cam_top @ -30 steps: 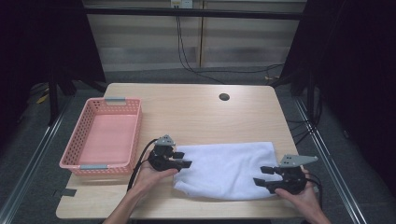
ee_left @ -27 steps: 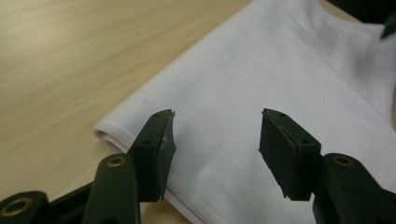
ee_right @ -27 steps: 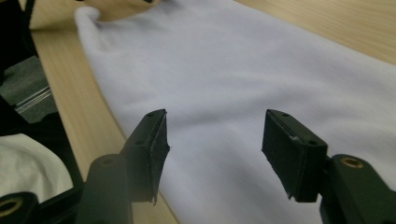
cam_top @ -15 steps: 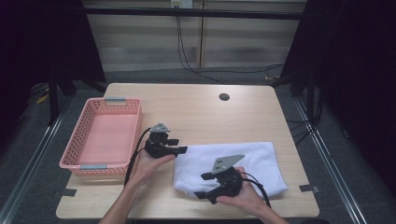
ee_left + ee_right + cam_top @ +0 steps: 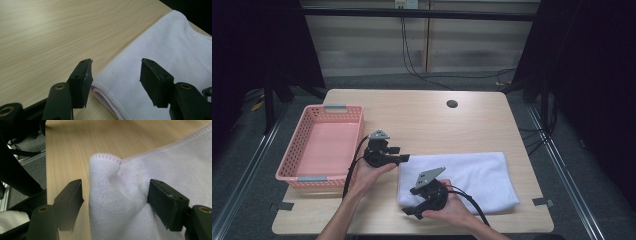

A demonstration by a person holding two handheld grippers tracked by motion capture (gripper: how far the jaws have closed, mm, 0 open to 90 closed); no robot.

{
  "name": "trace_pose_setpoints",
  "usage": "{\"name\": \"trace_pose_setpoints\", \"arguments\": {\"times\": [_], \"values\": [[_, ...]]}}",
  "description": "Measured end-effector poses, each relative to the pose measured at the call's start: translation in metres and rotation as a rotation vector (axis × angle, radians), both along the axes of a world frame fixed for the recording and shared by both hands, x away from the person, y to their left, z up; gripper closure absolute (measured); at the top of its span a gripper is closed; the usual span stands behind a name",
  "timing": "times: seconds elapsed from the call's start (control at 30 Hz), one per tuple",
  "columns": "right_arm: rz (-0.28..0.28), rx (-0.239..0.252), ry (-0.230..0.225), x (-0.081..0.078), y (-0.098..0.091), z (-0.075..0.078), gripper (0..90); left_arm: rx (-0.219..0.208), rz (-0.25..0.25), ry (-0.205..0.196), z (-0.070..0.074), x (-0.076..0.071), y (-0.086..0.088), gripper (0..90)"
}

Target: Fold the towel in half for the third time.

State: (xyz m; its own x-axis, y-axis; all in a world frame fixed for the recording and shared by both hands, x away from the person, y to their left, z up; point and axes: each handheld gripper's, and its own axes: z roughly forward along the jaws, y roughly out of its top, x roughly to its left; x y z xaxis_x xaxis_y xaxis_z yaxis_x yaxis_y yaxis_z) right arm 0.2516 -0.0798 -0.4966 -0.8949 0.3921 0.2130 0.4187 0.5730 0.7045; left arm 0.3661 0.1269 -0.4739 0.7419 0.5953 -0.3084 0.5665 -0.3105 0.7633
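I see bare wooden table (image 5: 427, 120) open behind the folded white towel (image 5: 477, 175); the pink basket (image 5: 319, 145) walls off the left, with a narrow bare strip between them.

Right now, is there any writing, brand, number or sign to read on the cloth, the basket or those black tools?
None can be read.
White towel: plain, no tag or print in view.
Pink basket: no label; its grey handle pieces are blank.
Left gripper and right gripper: black jaws with screws, no markings.
Table: bare wood grain, one dark round hole, no sign.
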Motion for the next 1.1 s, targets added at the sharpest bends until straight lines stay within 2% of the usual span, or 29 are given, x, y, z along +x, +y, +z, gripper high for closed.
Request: {"name": "trace_pose_setpoints", "arguments": {"times": [0.17,0.2,0.23,0.33,0.57,0.63,0.7,0.77,0.9,0.93,1.0,1.07,1.1], "values": [[-0.019,-0.033,-0.096,-0.007,0.002,-0.003,40.0,-0.002,0.014,0.000,0.001,0.001,0.003,42.8],[-0.019,-0.040,-0.125,-0.008,0.001,-0.004,45.7,-0.001,0.012,-0.001,0.001,0.000,0.004,42.7],[-0.019,-0.049,-0.151,-0.009,0.001,-0.005,46.0,-0.001,0.013,-0.001,0.001,0.000,0.004,42.8],[-0.025,-0.071,-0.200,-0.011,0.001,-0.005,55.2,-0.001,0.016,-0.003,0.002,0.000,0.005,42.7],[-0.033,-0.107,-0.248,-0.012,0.002,-0.004,67.4,-0.003,0.034,-0.001,0.002,0.002,0.009,42.7],[-0.042,-0.106,-0.245,-0.010,0.001,-0.004,73.0,-0.004,0.044,0.002,0.001,0.003,0.008,42.8],[-0.049,-0.103,-0.238,-0.009,0.001,-0.004,74.1,0.011,0.045,0.006,-0.001,0.005,0.008,42.7],[-0.070,-0.079,-0.180,-0.004,-0.002,-0.004,76.3,0.017,0.048,0.010,-0.004,0.007,0.006,42.4],[-0.086,-0.037,-0.105,0.003,-0.007,-0.003,78.8,0.067,0.090,-0.018,-0.006,0.010,0.006,39.2],[-0.096,-0.019,-0.068,0.005,-0.008,-0.003,79.2,0.079,0.086,-0.019,-0.007,0.011,0.007,37.2],[-0.102,0.007,-0.035,0.009,-0.011,-0.003,79.6,0.036,0.080,0.020,-0.013,0.013,0.010,35.7],[-0.102,0.023,-0.025,0.009,-0.012,-0.001,79.8,0.046,0.068,0.029,-0.016,0.014,0.011,35.7],[-0.104,0.022,-0.026,0.009,-0.013,0.000,79.8,0.034,0.075,0.043,-0.018,0.014,0.010,35.7]]}}
